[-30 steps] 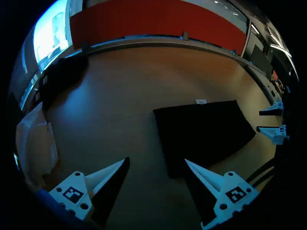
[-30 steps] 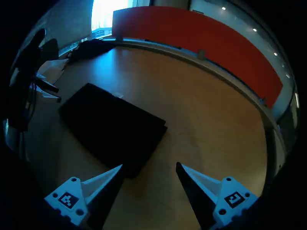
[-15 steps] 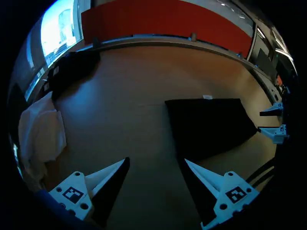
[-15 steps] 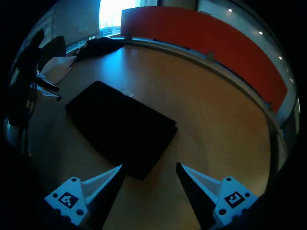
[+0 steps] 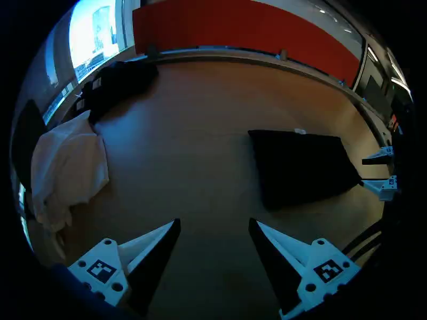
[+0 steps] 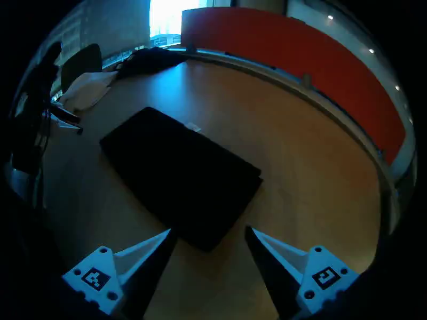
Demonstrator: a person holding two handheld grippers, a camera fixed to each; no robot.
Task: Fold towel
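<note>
Looking at this one, I'd say the fold was either finished or sitting between folds. The towel (image 6: 181, 170) lay flat on the table (image 6: 299, 160) as a tidy dark rectangle, doubled over by the look of it, with a small pale tag (image 6: 195, 128) at its far edge. Neither tool held anything. The left hand-held gripper (image 5: 213, 221) hung over bare wood with its fingers spread wide. The right hand-held gripper (image 6: 208, 229) was just as released, fingers apart above the towel's near corner, not touching it as far as I could tell.

If another fold was wanted, my guess is the next move called for both tools at one short edge, each pinching a corner, then carrying that edge across to the opposite one. Light was dim and the cloth dark, so layers were hard to count. Grabbing just the top layer looked like the risk.

The views split things nicely. The right gripper view gave the towel's whole outline close up, corner nearly between the fingers. The left gripper view had the towel off to the right, well apart from its own fingers. It also gave a good look at a crumpled white cloth (image 5: 66, 165) and a dark bundle (image 5: 117, 85) at the table's left side, plus the red panel (image 5: 240, 26) behind. And it caught the other tool's fingertips just beside the towel's short edge.
</note>
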